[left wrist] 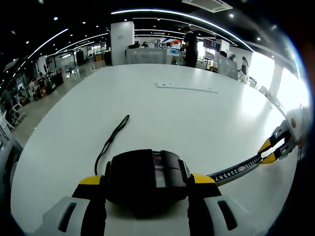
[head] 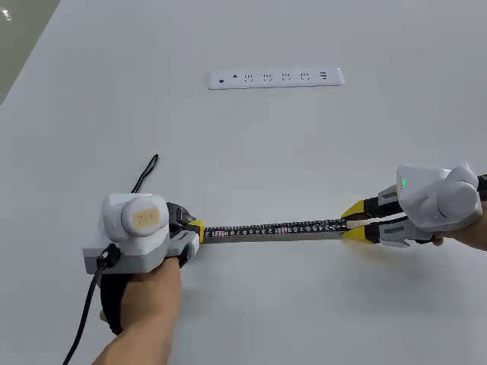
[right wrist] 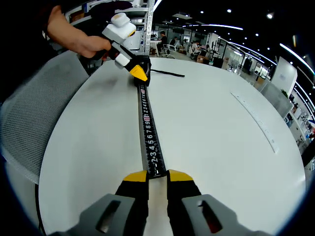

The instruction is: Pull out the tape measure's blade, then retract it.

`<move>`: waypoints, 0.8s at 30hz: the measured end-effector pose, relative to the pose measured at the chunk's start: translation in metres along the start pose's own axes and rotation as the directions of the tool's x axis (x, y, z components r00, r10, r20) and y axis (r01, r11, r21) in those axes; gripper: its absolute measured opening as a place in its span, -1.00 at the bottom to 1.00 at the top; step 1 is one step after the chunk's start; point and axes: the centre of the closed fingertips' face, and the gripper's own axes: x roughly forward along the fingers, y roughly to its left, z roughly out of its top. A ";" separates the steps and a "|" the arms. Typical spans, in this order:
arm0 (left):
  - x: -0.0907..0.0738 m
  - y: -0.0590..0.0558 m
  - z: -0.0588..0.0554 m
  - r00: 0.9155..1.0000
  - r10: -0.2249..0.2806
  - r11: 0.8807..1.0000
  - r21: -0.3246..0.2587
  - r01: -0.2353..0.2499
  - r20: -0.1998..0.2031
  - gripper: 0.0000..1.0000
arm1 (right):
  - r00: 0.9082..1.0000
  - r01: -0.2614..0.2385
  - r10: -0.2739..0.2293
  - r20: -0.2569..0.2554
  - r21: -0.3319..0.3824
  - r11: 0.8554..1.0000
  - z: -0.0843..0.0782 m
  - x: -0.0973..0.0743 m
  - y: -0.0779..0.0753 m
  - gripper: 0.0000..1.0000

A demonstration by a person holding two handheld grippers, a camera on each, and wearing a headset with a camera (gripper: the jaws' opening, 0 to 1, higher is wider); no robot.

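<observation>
Nearest the head camera, the left gripper (head: 192, 232) sits low on the white table (head: 228, 137), held from below by the person's left hand (head: 148, 293). Its yellow-tipped jaws are closed on the black tape measure (left wrist: 146, 174), one tip against each side of the case. A black wrist strap (head: 146, 173) trails from the case across the table, away from the person.

From the case the blade (head: 274, 228) runs out straight towards the right gripper (head: 354, 222), numbered face upward and low over the table; whether it touches the surface cannot be told. The right gripper's jaws are pinched nearly together on the blade's free end, as seen in the right gripper view.

A white power strip (head: 275, 77) lies flat at the far side of the table, well apart from both grippers.
</observation>
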 end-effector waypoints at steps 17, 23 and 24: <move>0.000 0.001 0.001 1.000 -0.025 0.999 0.028 0.025 0.004 0.24 | 1.000 0.003 -0.003 -0.003 -0.005 1.000 0.005 -0.002 0.005 -0.77; -0.001 0.001 0.000 1.000 -0.025 0.999 0.026 0.025 0.006 0.24 | 1.000 0.012 -0.012 -0.008 0.002 1.000 0.004 -0.002 0.006 -0.77; -0.001 0.001 0.000 1.000 -0.025 0.999 0.027 0.025 0.006 0.24 | 1.000 0.014 -0.014 -0.007 0.003 1.000 0.004 -0.002 0.006 -0.77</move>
